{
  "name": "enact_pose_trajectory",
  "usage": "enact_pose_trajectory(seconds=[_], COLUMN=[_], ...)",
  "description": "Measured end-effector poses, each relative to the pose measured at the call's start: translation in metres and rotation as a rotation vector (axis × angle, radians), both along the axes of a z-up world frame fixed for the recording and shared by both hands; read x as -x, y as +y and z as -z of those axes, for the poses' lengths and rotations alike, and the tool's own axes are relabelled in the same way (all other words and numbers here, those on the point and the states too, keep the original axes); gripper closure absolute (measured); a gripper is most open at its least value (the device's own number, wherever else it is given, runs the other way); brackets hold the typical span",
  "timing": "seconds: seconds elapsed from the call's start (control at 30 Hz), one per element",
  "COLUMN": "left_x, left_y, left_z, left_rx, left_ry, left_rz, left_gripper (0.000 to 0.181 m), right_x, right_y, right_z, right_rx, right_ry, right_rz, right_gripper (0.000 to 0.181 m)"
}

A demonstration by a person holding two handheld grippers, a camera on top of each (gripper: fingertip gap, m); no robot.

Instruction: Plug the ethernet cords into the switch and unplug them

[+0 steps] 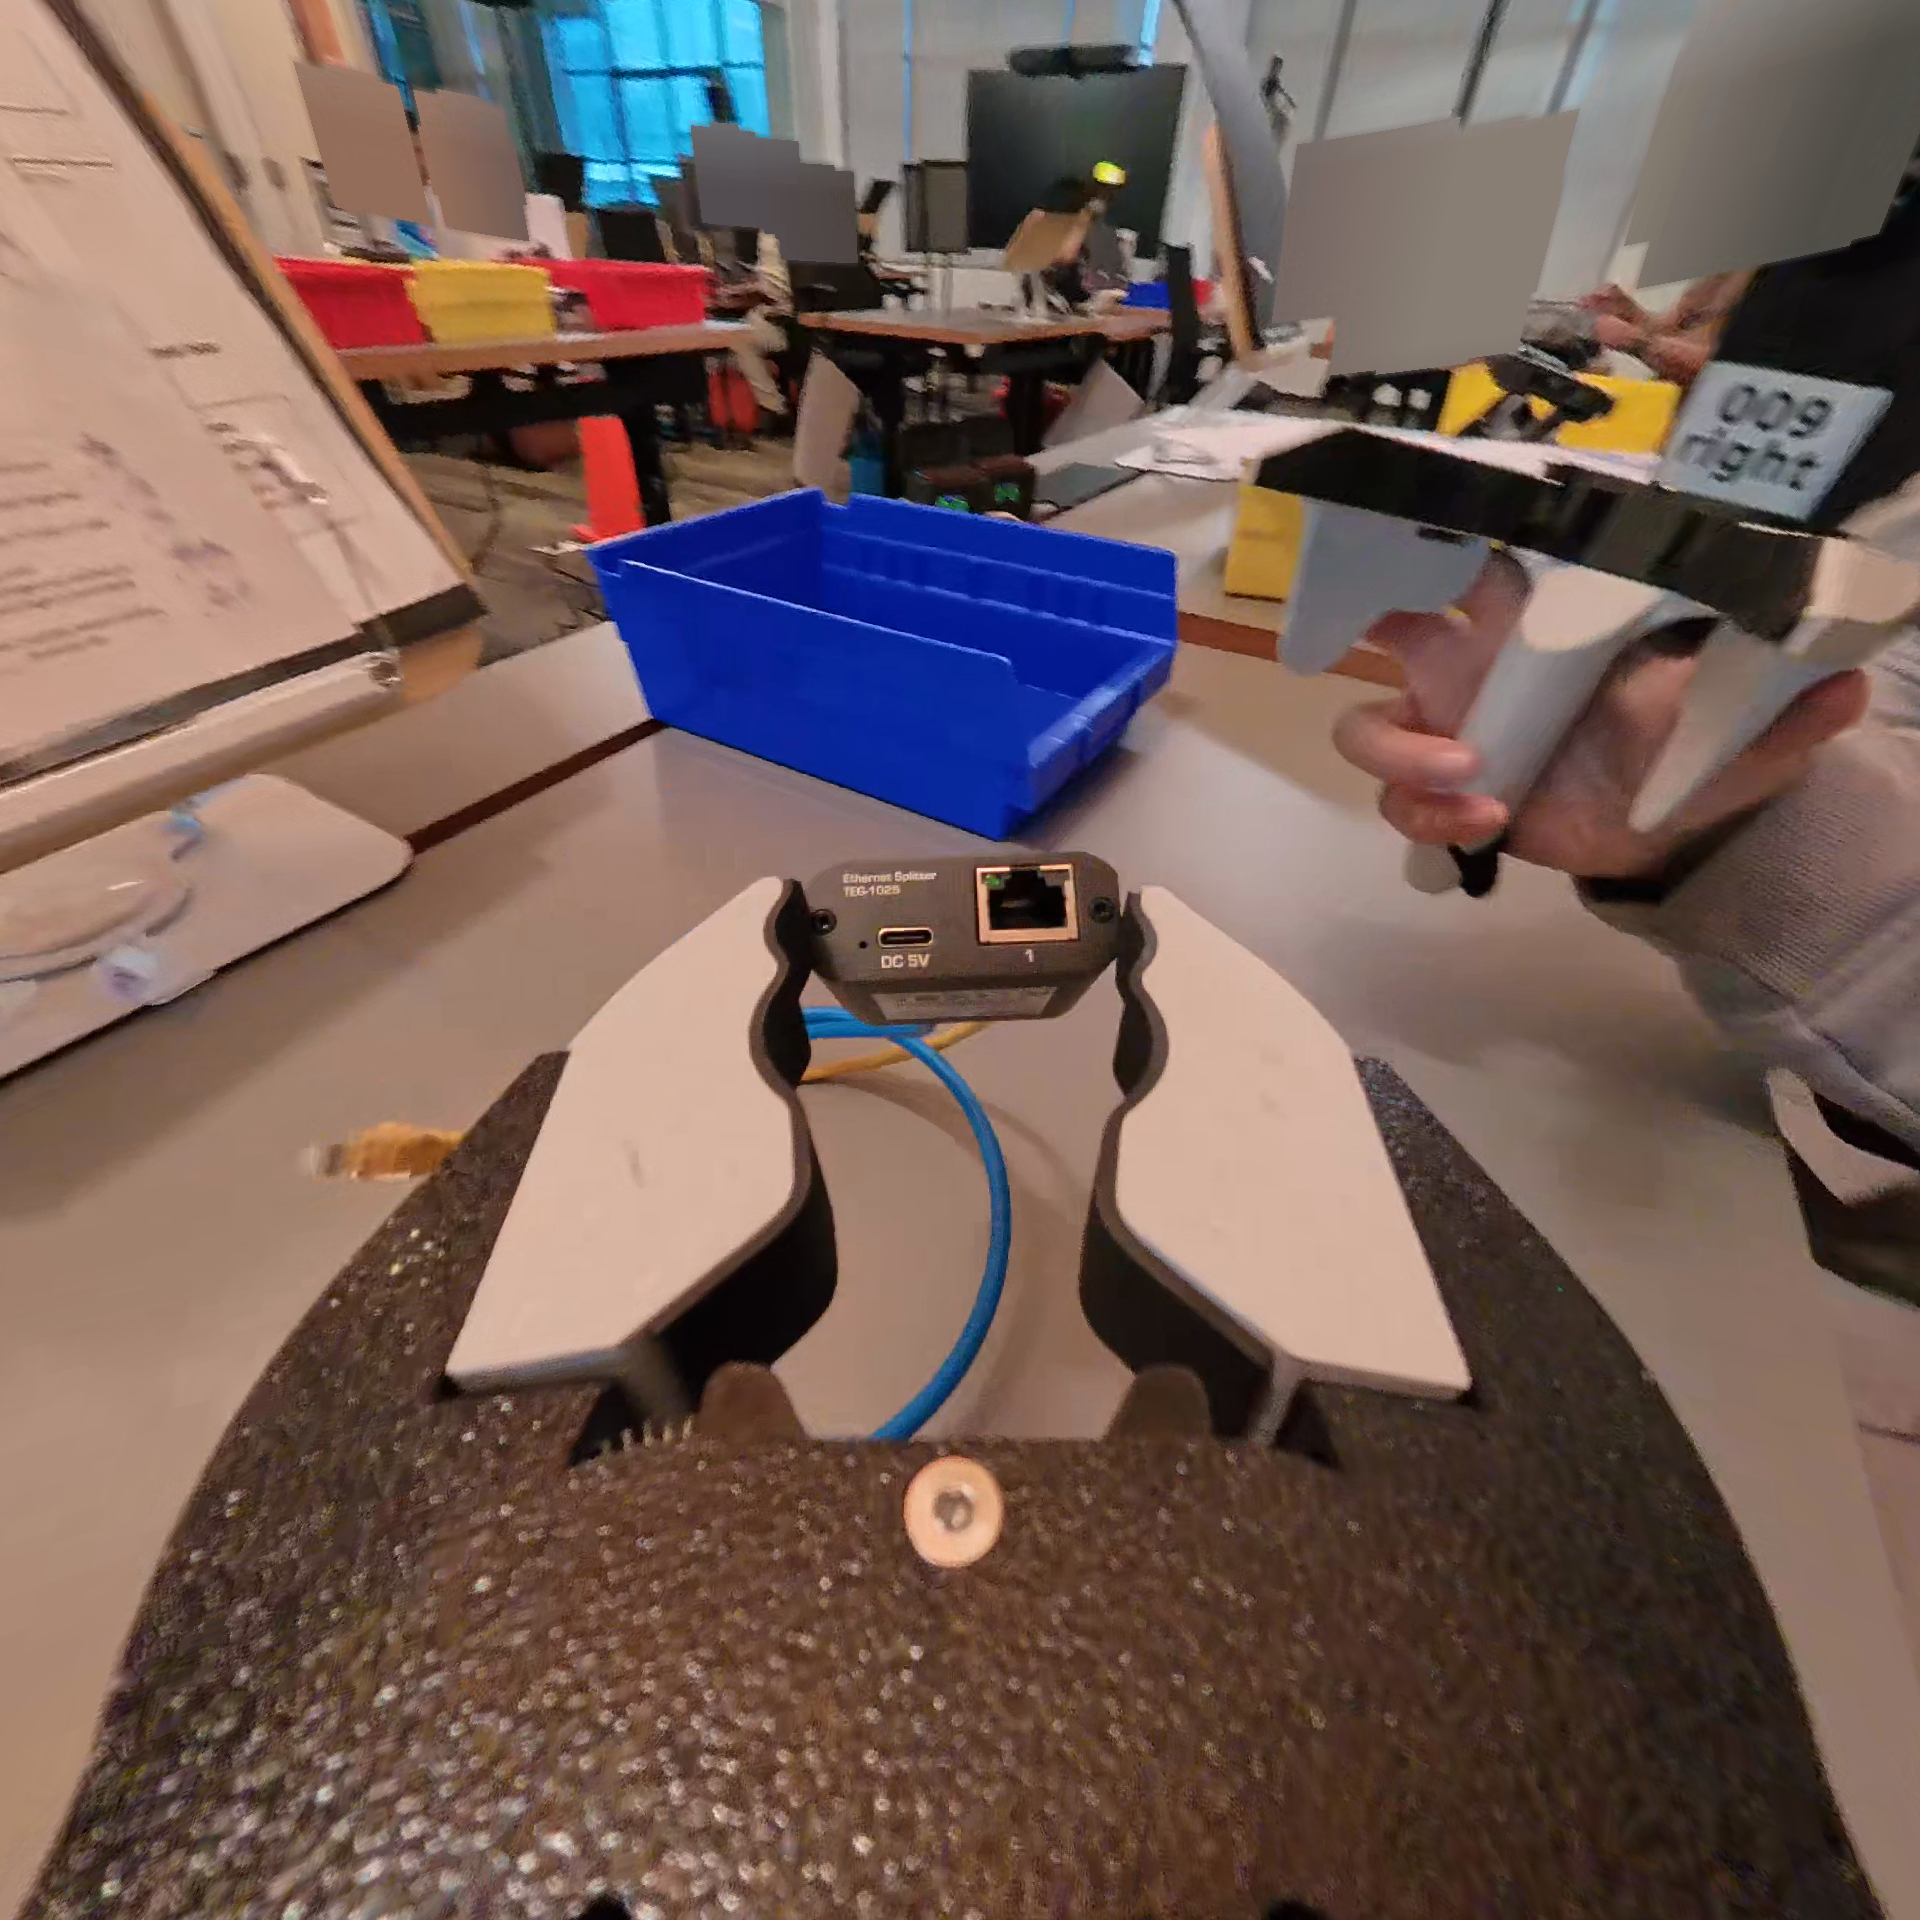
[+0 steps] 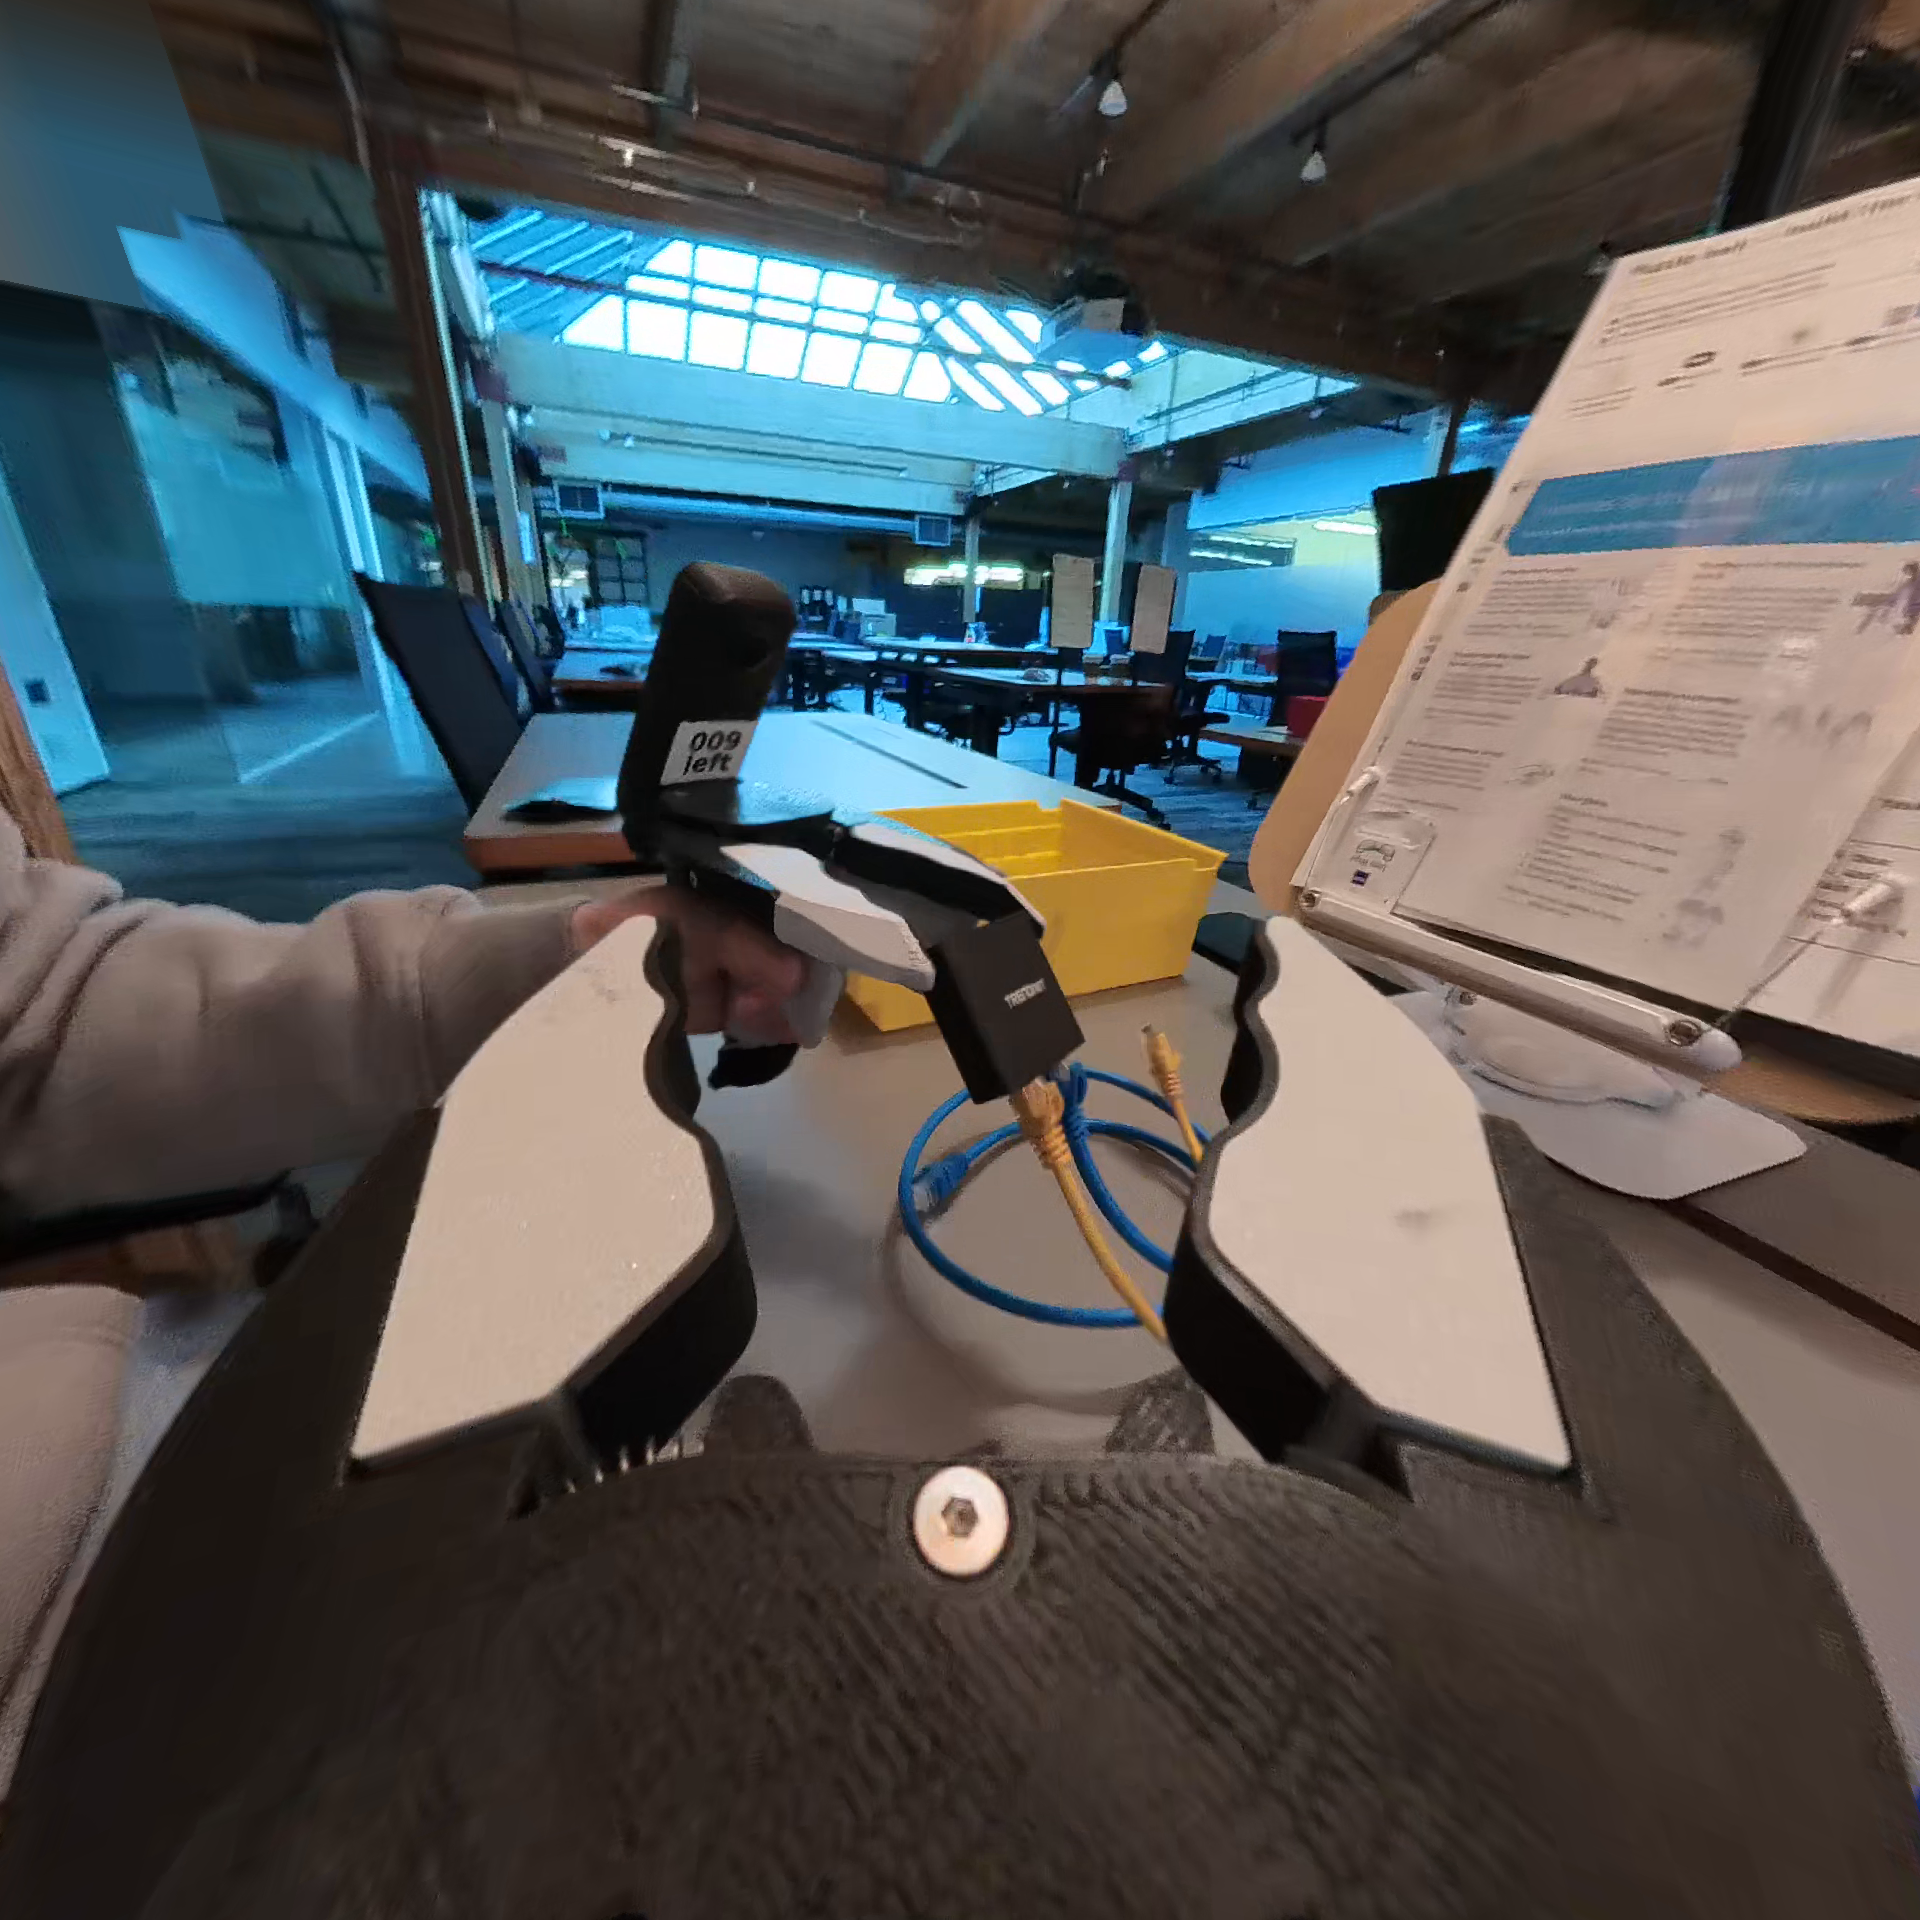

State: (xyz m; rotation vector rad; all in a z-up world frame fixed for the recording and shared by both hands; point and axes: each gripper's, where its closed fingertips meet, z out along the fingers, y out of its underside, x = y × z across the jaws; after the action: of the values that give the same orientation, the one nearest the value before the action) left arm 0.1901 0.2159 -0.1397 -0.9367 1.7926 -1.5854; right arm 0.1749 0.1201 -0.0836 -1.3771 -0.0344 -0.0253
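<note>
Left gripper (image 1: 961,935) is clamped on the small black switch (image 1: 961,935), its two fingertips pinching the box's short sides at the centre of the left wrist view, so the face with one empty network port looks back at the camera. Seen from the right wrist view, the switch (image 2: 1008,1013) is lifted off the grey table (image 2: 821,1143) and tilted down, with the yellow cord (image 2: 1070,1174) plugged into its lower end. That cord's other plug (image 2: 1158,1065) rests on the table just right of the switch. Beneath them the blue cord (image 2: 997,1247) lies in a loose loop, its plug free at the loop's left.

Right gripper (image 2: 961,1091) hangs wide apart, grasping nothing, above the cords. A yellow bin (image 2: 1101,904) sits behind the switch; a blue bin (image 1: 883,665) fills the upper middle of the left wrist view. A document stand (image 2: 1662,727) occupies the right side.
</note>
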Motion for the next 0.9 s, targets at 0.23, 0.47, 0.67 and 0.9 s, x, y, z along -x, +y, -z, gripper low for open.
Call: enact_pose_trajectory(seconds=[0.23,0.47,0.67,0.9], left_x=[0.018,0.031,0.031,0.031], left_y=[-0.038,-0.06,-0.072,-0.06], left_z=[-0.005,-0.022,-0.026,0.0], left_rx=[0.036,0.119,0.147,0.015], left_ry=[-0.035,-0.055,-0.081,0.05], left_rz=[0.232,0.365,0.422,0.394], left_gripper=[0.125,0.125,0.125,0.12], right_x=[0.004,0.011,0.023,0.009], right_y=[0.025,0.035,0.036,0.032], right_z=[0.035,0.067,0.064,0.08], right_rx=[0.05,0.113,0.019,0.188], right_ry=[0.05,0.165,0.199,-0.039], right_rz=[-0.057,-0.183,-0.263,-0.107], right_gripper=[0.085,0.093,0.121,0.121])
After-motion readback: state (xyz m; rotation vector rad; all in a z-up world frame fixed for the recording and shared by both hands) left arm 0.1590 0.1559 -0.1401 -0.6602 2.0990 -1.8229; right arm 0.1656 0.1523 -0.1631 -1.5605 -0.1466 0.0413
